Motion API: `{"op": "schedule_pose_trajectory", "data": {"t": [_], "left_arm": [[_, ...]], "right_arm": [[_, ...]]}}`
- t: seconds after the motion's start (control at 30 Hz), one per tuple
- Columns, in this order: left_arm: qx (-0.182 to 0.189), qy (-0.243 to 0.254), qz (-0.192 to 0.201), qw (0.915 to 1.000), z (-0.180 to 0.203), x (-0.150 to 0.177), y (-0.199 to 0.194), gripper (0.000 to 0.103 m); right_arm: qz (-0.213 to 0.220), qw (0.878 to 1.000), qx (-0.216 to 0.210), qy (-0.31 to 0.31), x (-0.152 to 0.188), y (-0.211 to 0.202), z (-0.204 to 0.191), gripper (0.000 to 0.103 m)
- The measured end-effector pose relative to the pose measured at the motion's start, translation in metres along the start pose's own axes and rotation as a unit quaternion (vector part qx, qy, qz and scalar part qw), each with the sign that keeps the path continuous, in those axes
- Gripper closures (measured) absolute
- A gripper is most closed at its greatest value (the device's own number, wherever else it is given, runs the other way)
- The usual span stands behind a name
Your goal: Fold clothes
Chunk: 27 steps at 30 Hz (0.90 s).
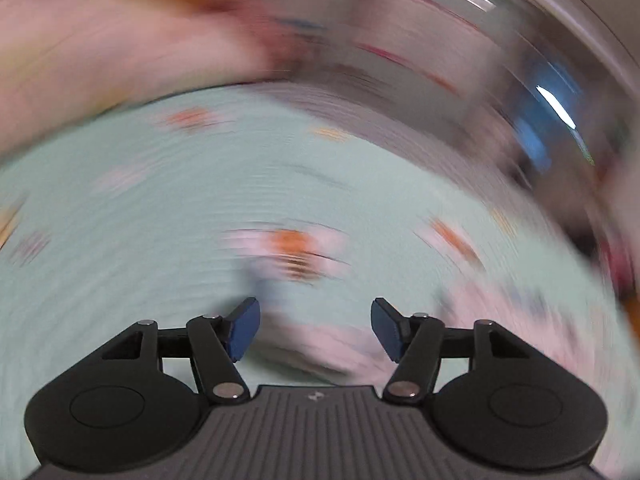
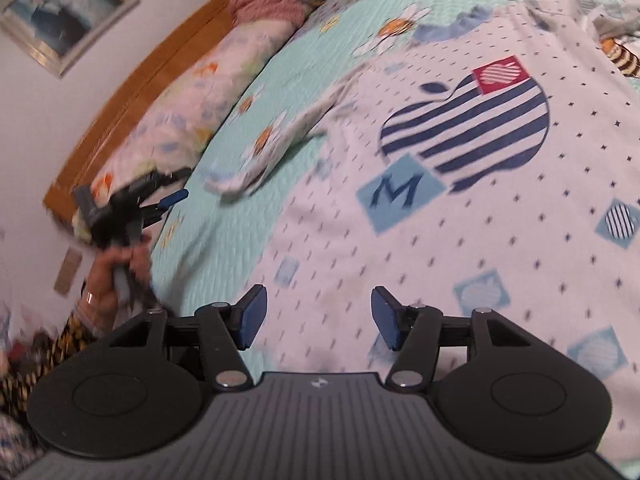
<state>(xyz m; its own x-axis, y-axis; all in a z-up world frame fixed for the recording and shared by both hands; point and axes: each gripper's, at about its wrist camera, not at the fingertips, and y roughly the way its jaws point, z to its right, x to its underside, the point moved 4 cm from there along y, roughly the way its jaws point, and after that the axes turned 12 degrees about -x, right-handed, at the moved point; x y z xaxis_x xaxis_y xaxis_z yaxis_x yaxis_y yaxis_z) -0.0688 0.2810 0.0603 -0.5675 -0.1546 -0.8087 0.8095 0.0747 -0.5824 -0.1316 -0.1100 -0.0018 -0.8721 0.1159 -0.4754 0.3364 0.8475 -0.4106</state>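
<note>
A white shirt [image 2: 460, 216] with small dark diamonds and a striped blue apple print lies spread on the mint-green bedspread [image 2: 224, 240]. One sleeve [image 2: 280, 148] reaches out to the left. My right gripper [image 2: 318, 318] is open and empty just above the shirt's near edge. My left gripper [image 1: 316, 328] is open and empty above the bedspread; its view is heavily blurred, with pale pink cloth [image 1: 336, 344] below the fingers. In the right wrist view the left gripper [image 2: 160, 204] is held in a hand at the bed's left edge, apart from the shirt.
A pillow [image 2: 192, 108] lies along the wooden headboard [image 2: 132, 92] at the left. A pink blanket [image 2: 268, 0] sits at the far corner. More crumpled clothes [image 2: 600, 20] lie past the shirt at the upper right. A framed picture [image 2: 64, 12] hangs on the wall.
</note>
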Motion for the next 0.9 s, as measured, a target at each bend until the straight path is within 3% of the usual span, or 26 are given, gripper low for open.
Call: {"op": "schedule_pose_trajectory", "data": {"t": [0.07, 0.17, 0.4, 0.43, 0.47, 0.5, 0.63, 0.73, 0.83, 0.9], "left_arm": [[0.029, 0.066, -0.014, 0.9973, 0.04, 0.004, 0.013, 0.038], [0.05, 0.102, -0.019, 0.9934, 0.08, 0.004, 0.038, 0.038], [0.04, 0.098, -0.052, 0.9931, 0.103, -0.01, 0.111, 0.04], [0.044, 0.097, -0.061, 0.9924, 0.104, -0.009, 0.117, 0.047], [0.049, 0.097, -0.072, 0.9915, 0.105, -0.008, 0.122, 0.089], [0.045, 0.1, -0.084, 0.9904, 0.104, -0.008, 0.128, 0.099], [0.041, 0.086, -0.08, 0.9923, 0.099, -0.03, 0.132, 0.099], [0.04, 0.044, -0.089, 0.9943, 0.088, -0.058, 0.138, 0.099], [0.022, 0.029, -0.147, 0.9885, 0.079, -0.062, 0.161, 0.097], [0.011, 0.041, -0.193, 0.9803, 0.077, -0.053, 0.175, 0.089]], "right_arm": [[0.012, 1.0, 0.01, 0.017, -0.008, 0.006, 0.012, 0.042], [0.03, 0.999, 0.011, 0.026, -0.017, 0.007, 0.025, 0.042], [0.053, 0.997, 0.02, 0.046, -0.02, -0.007, 0.052, 0.041], [0.055, 0.997, 0.02, 0.047, -0.02, -0.009, 0.055, 0.041], [0.057, 0.997, 0.019, 0.049, -0.02, -0.01, 0.058, 0.041], [0.058, 0.997, 0.017, 0.05, -0.02, -0.011, 0.06, 0.041], [0.064, 0.997, 0.008, 0.046, -0.021, -0.011, 0.064, 0.041], [0.071, 0.996, 0.001, 0.048, -0.021, -0.012, 0.068, 0.041], [0.078, 0.996, -0.006, 0.052, -0.022, -0.018, 0.074, 0.041], [0.082, 0.995, -0.008, 0.053, -0.021, -0.022, 0.078, 0.041]]}}
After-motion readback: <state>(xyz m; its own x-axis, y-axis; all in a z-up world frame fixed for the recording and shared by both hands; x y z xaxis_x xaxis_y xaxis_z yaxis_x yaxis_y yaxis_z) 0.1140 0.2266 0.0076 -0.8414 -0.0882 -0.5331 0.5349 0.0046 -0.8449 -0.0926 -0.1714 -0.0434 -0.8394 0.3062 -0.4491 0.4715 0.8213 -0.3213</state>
